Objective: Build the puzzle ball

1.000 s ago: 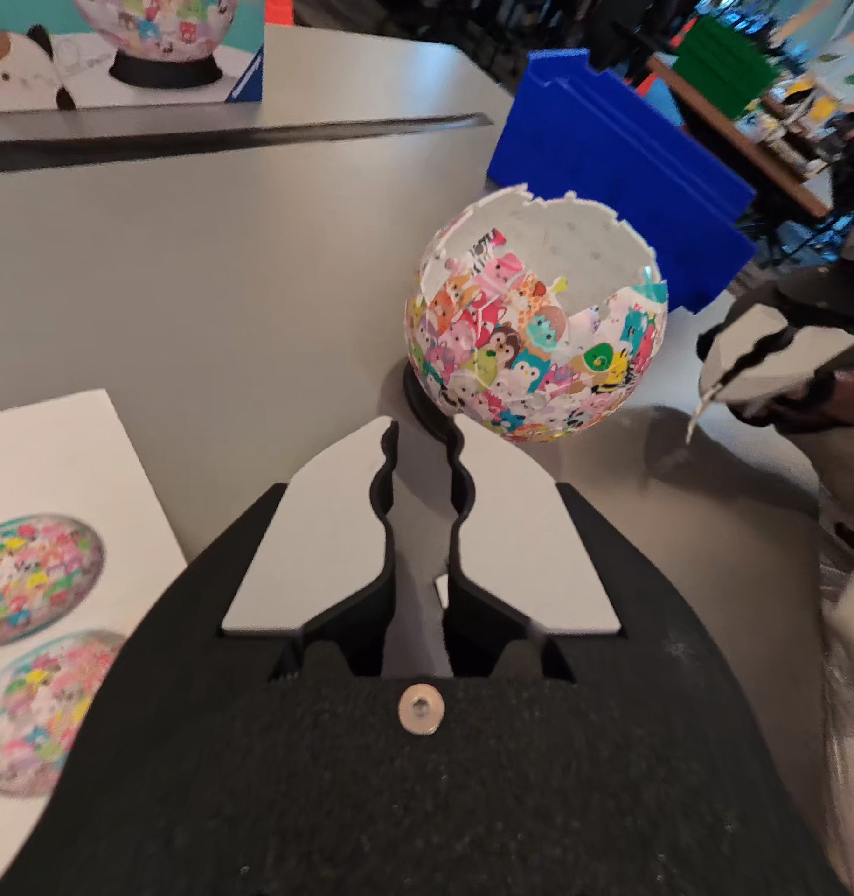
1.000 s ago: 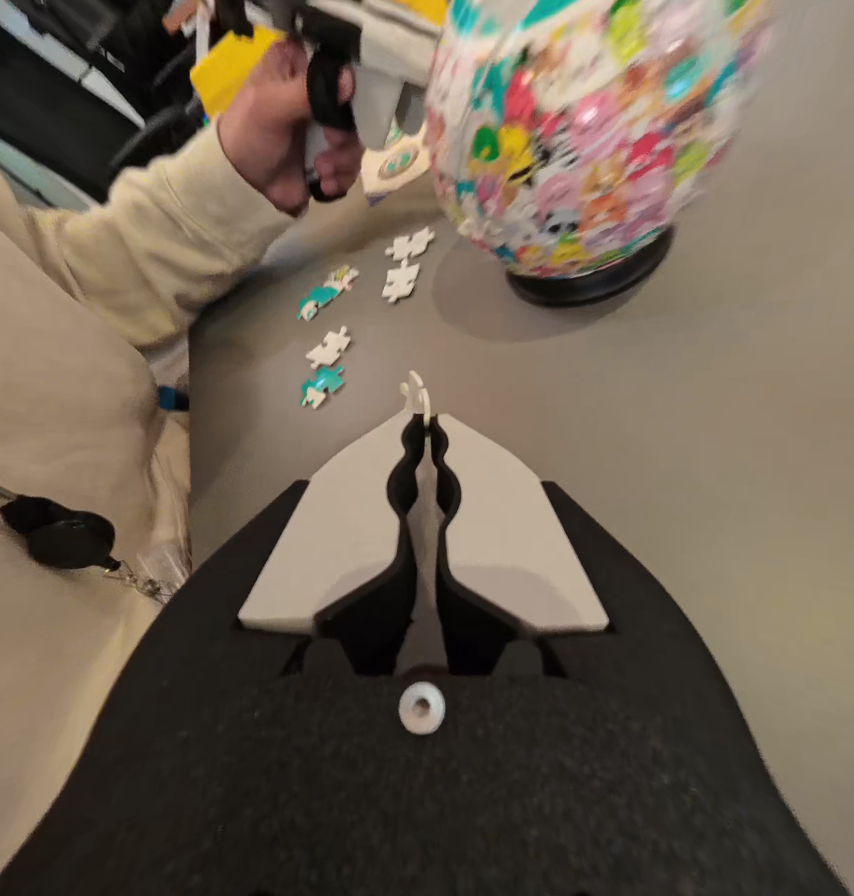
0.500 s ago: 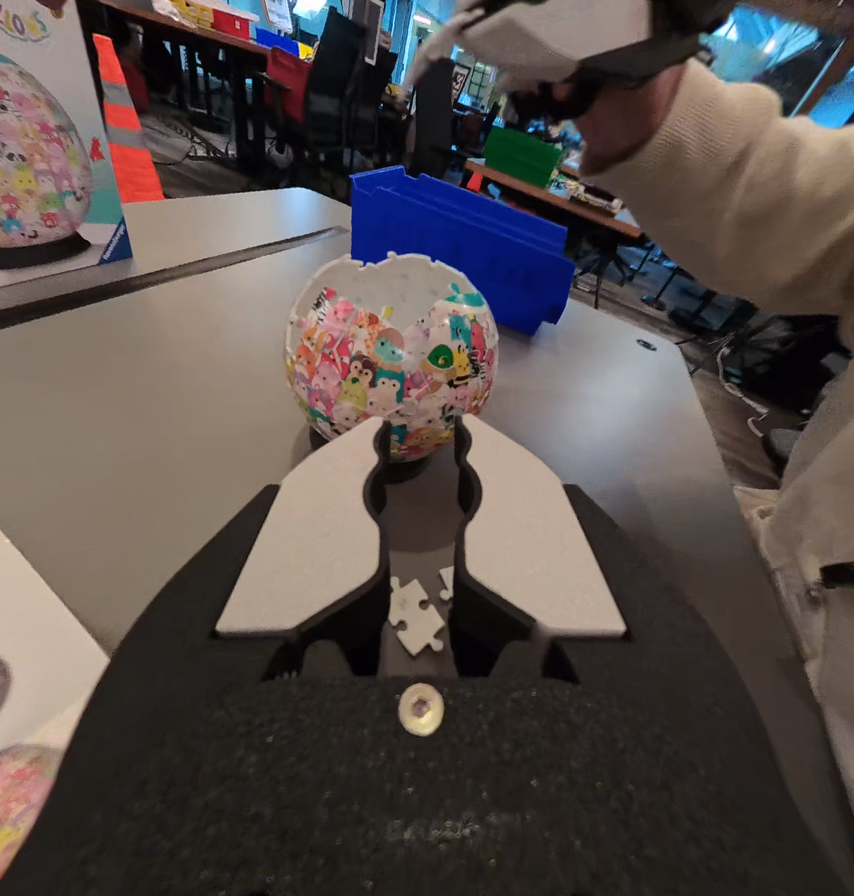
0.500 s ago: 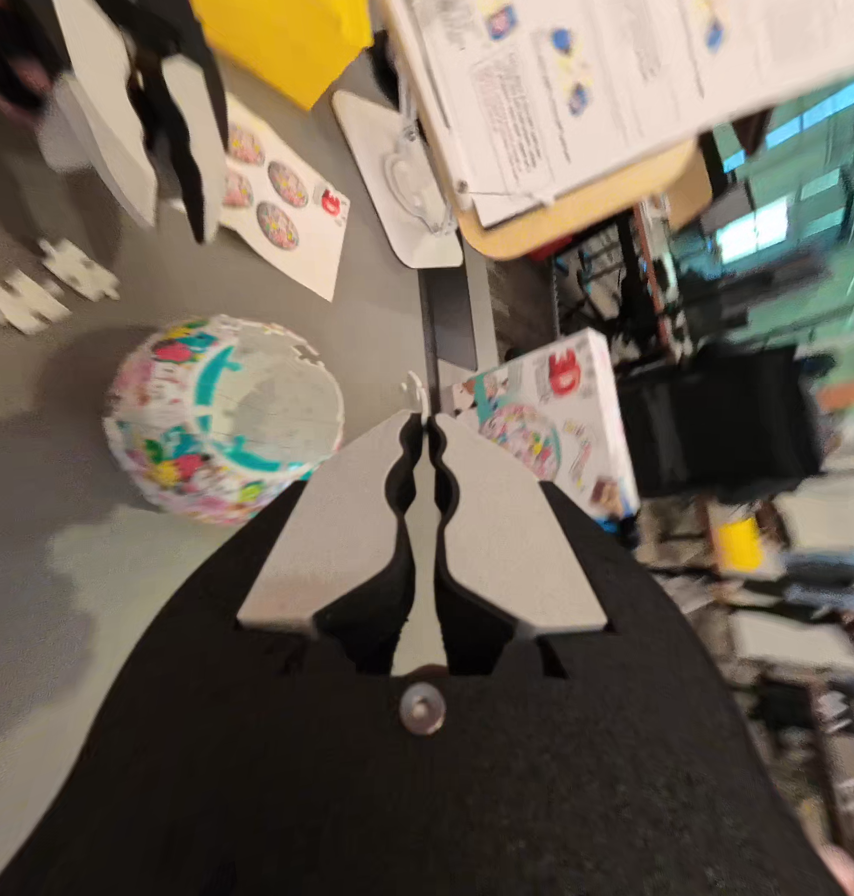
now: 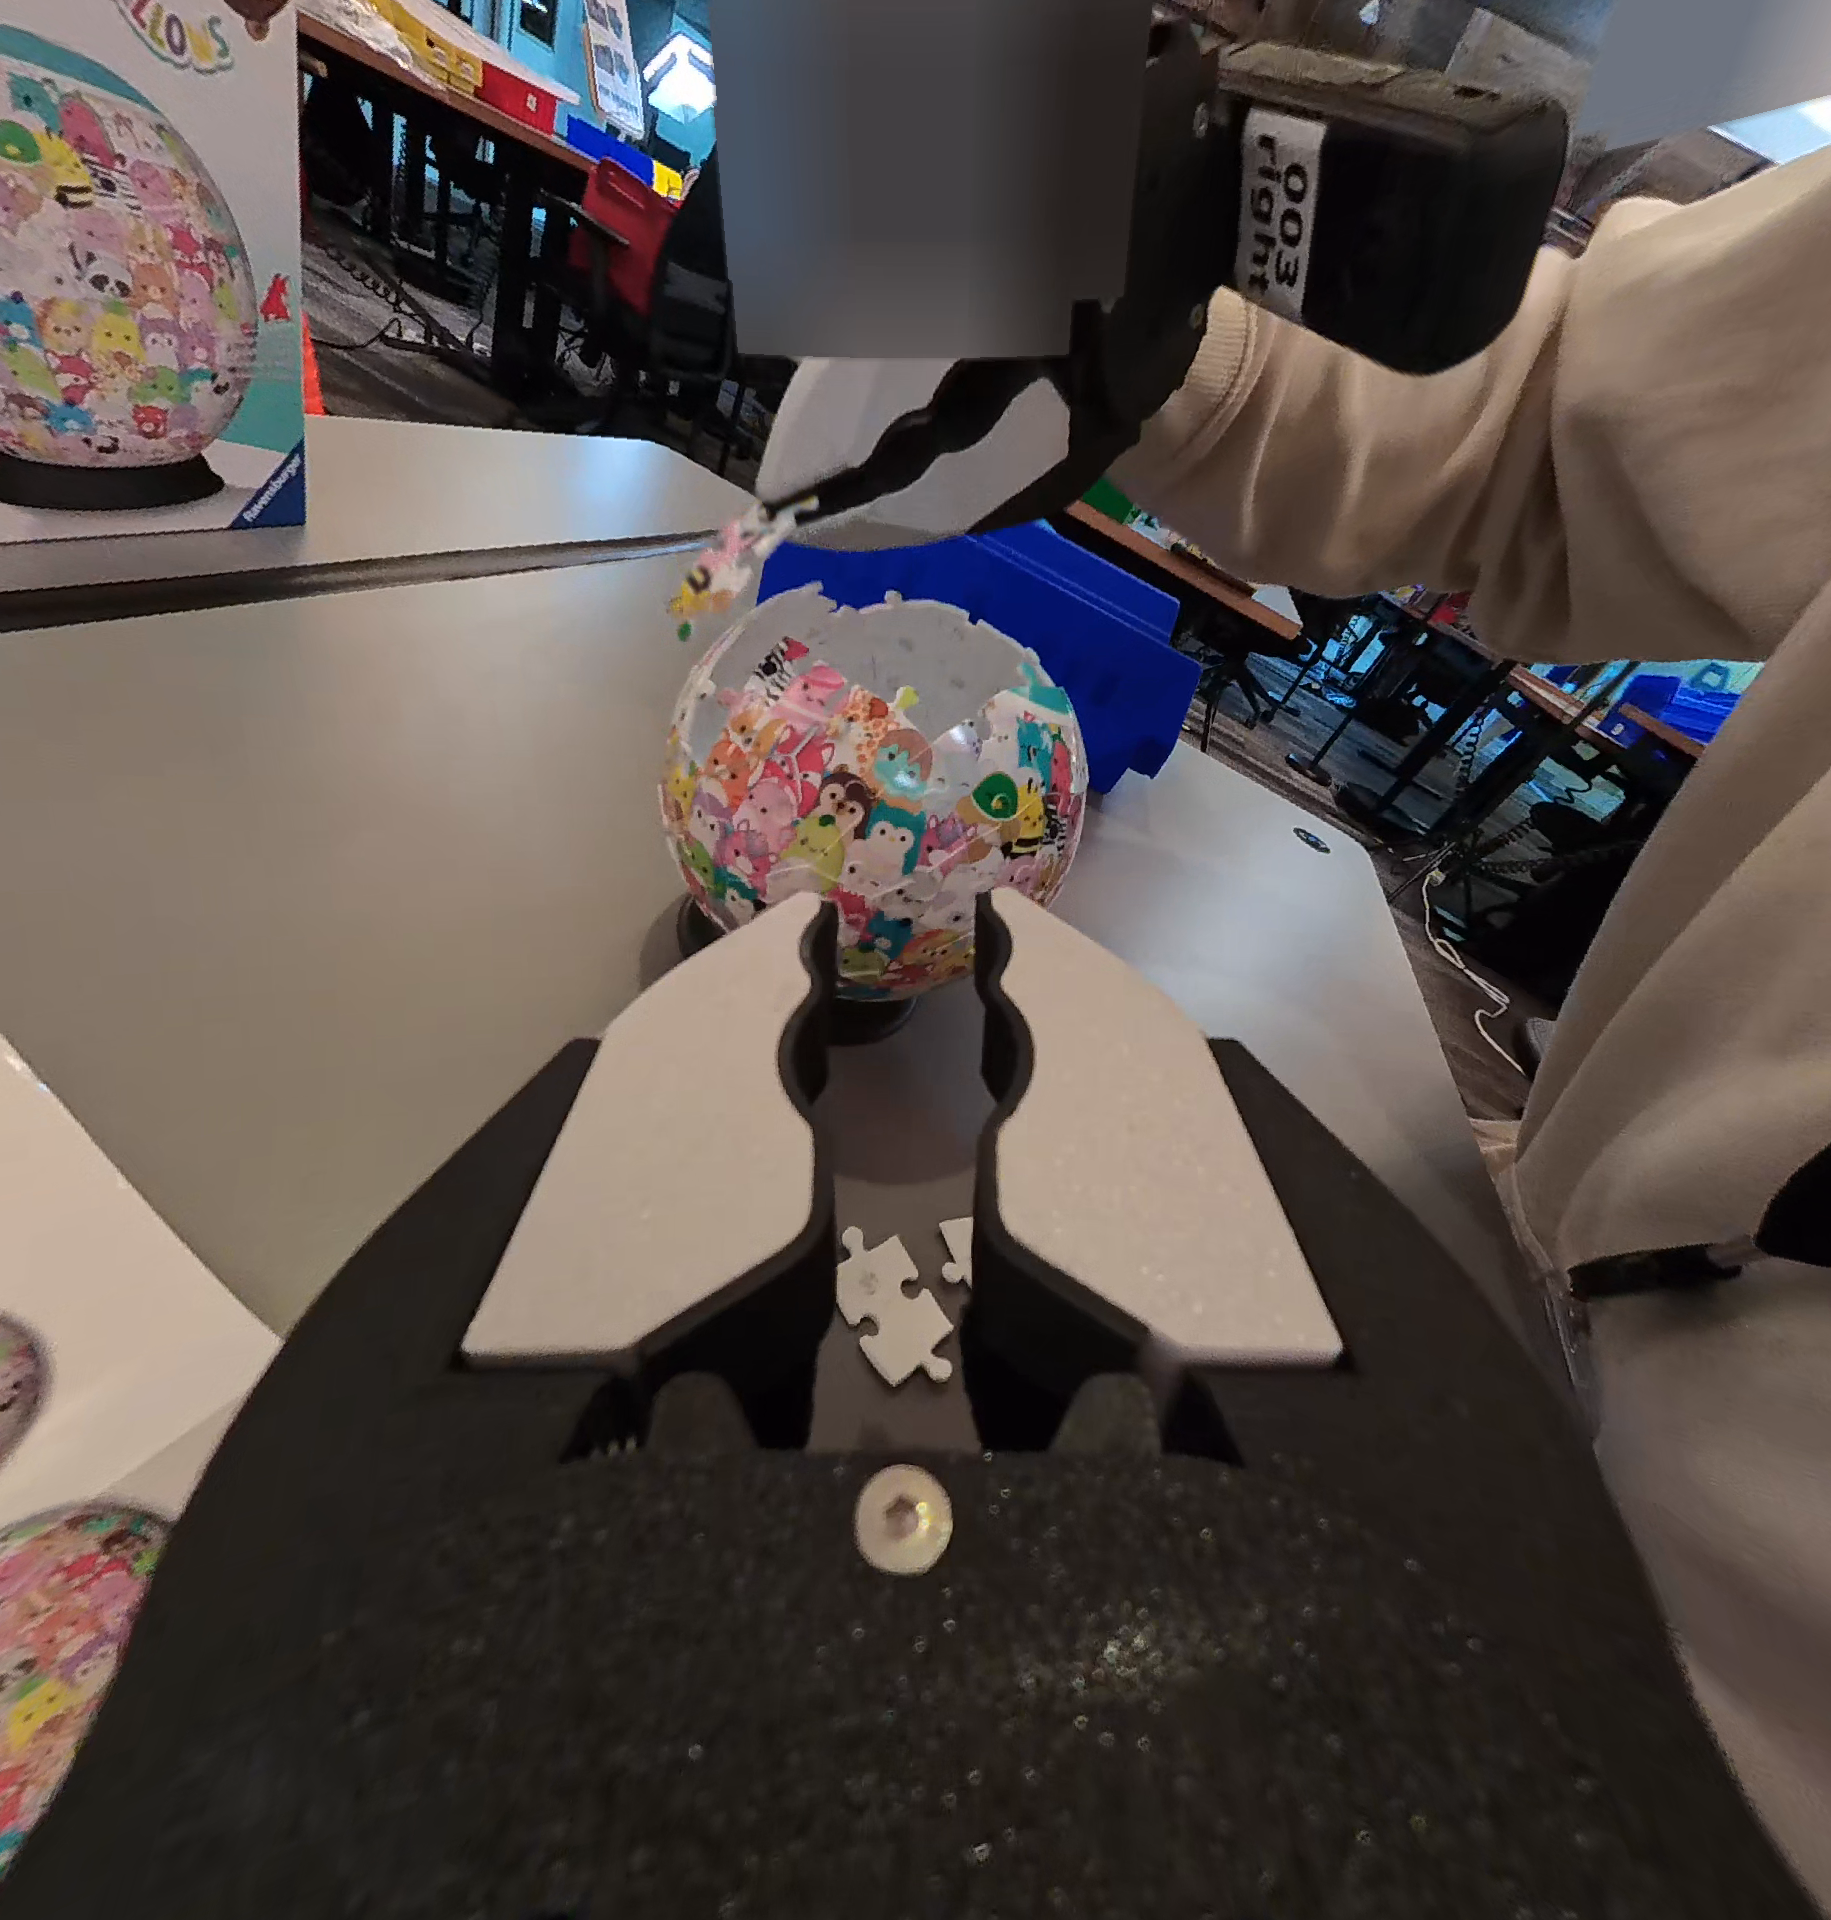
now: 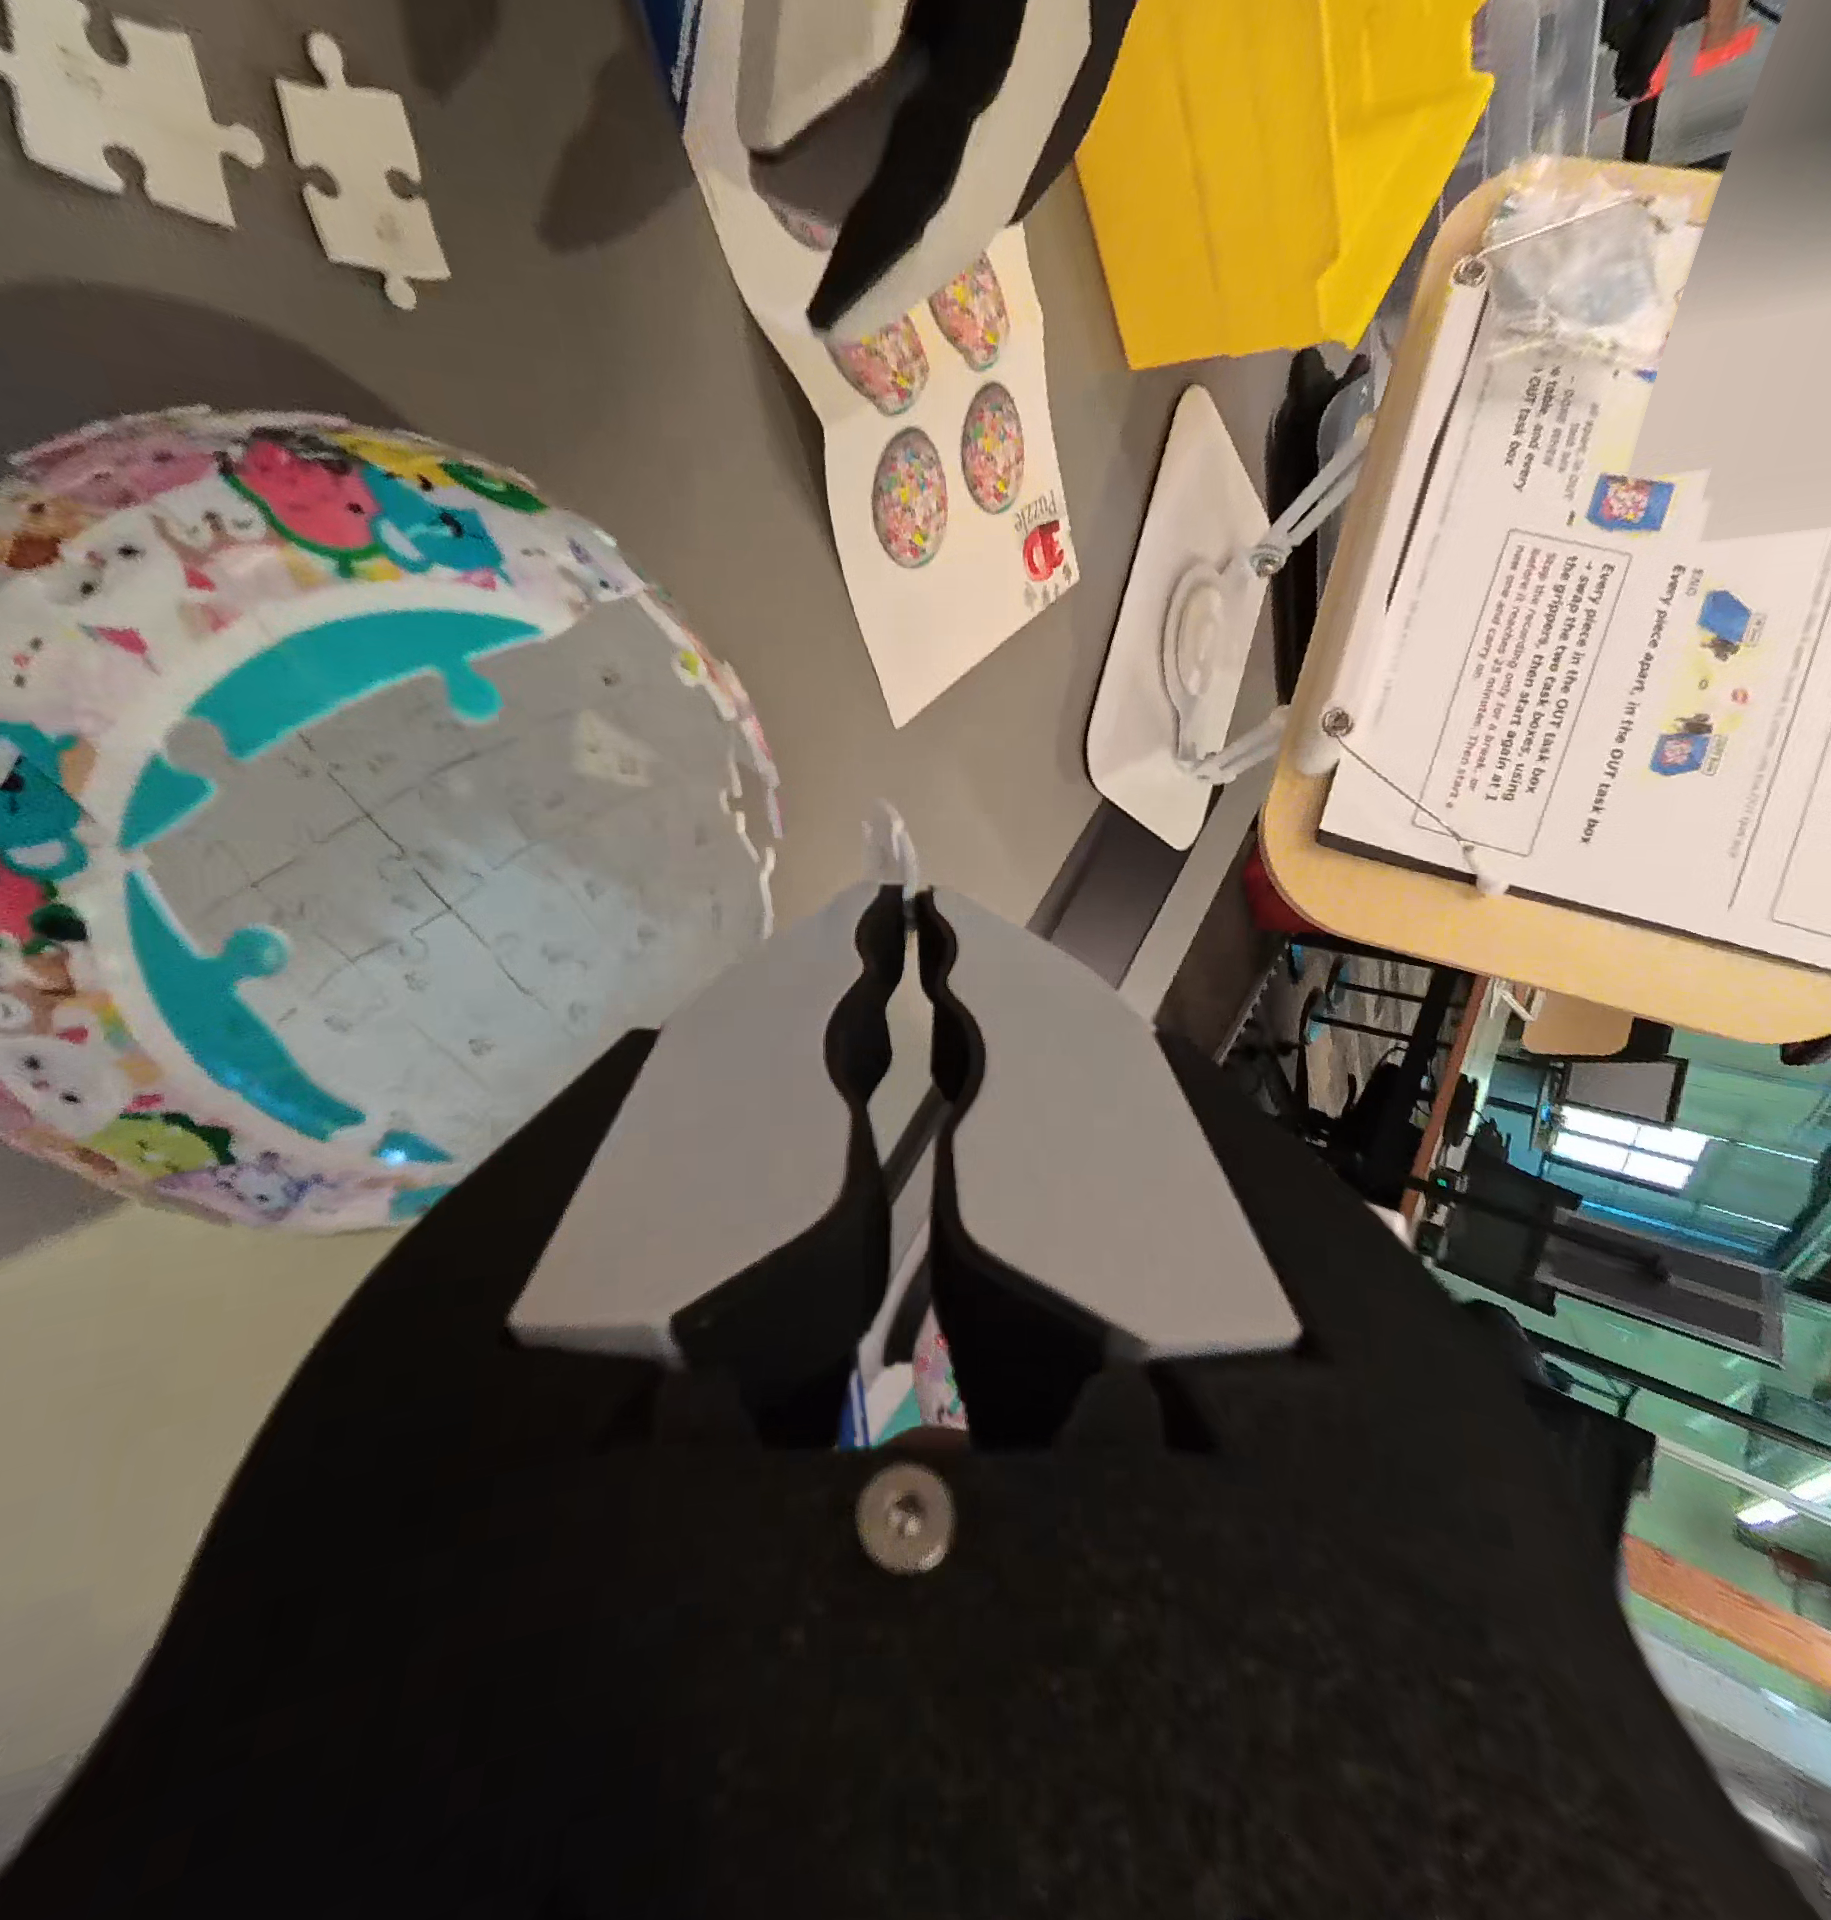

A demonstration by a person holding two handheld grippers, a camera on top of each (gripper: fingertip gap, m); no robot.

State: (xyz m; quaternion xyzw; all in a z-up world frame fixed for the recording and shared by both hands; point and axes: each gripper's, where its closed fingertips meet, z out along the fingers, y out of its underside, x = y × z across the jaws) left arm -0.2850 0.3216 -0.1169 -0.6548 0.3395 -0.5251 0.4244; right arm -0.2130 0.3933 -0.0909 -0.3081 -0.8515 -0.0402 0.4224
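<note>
My right gripper [image 6: 903,894] is pinched down on a puzzle piece [image 5: 729,566], which sticks out past the tips. In the left wrist view it hangs just above the far left of the puzzle ball's [image 5: 875,790] jagged open rim; whether piece and rim touch I cannot tell. From above, the ball's hollow grey inside lies open to the left of my tips, edged by teal pieces.

My left gripper [image 5: 898,920] is held low and near, jaws apart with nothing between them, tips framing the ball's lower front and its dark stand [image 5: 869,1013]. Below the gap, two loose white pieces [image 5: 895,1304] lie on the grey table [image 5: 319,831].

To the left the table is bare as far as a white sheet with ball pictures [image 5: 49,1299] near me and the puzzle box [image 5: 121,270] standing far beyond a seam. A blue bin [image 5: 1087,634] sits just behind the ball. On the right the table's edge runs close, and my cream sleeve [image 5: 1462,416] crosses above it.
</note>
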